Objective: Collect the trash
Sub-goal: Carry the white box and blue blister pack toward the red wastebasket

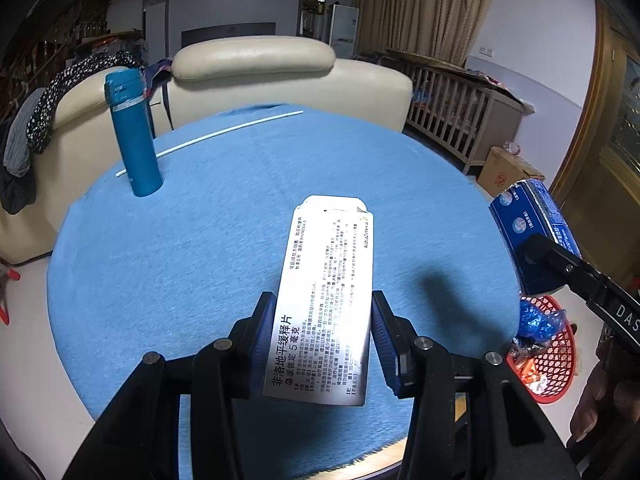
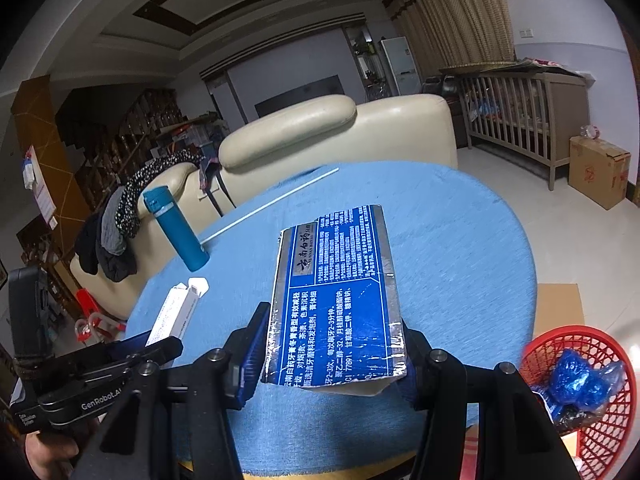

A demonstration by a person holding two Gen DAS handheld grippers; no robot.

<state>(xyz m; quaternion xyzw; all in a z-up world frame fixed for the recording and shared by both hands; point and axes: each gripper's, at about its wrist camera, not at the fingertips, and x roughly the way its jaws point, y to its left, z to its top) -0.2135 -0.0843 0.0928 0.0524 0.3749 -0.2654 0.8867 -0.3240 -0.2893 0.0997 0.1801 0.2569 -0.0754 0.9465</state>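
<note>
— Over the near edge of the round, blue-clothed counter (image 1: 200,240), what did the left gripper (image 1: 324,344) have?

— A white medicine box (image 1: 328,296) printed with black Chinese text. Its blue pads pressed both long sides, and the box's open flap pointed toward the far side, lifted above the cloth.

— And the right gripper (image 2: 332,356)?

— It was clamped on a blue toothpaste box (image 2: 340,292), crumpled and silvery at the edges, also off the cloth. From the left wrist view that same box (image 1: 532,236) showed at the counter's right edge, above a red mesh basket (image 1: 556,360).

— What was in the basket?

— Crumpled blue plastic (image 2: 580,380) and other wrappers I could not make out. The basket (image 2: 560,352) sat low, to the right of the counter.

— Anything else on the cloth?

— A teal thermos bottle (image 1: 134,140) stood upright at the far left, with a thin white rod (image 1: 224,132) lying behind it. A cream leather sofa (image 1: 256,72) stood beyond the counter.
</note>
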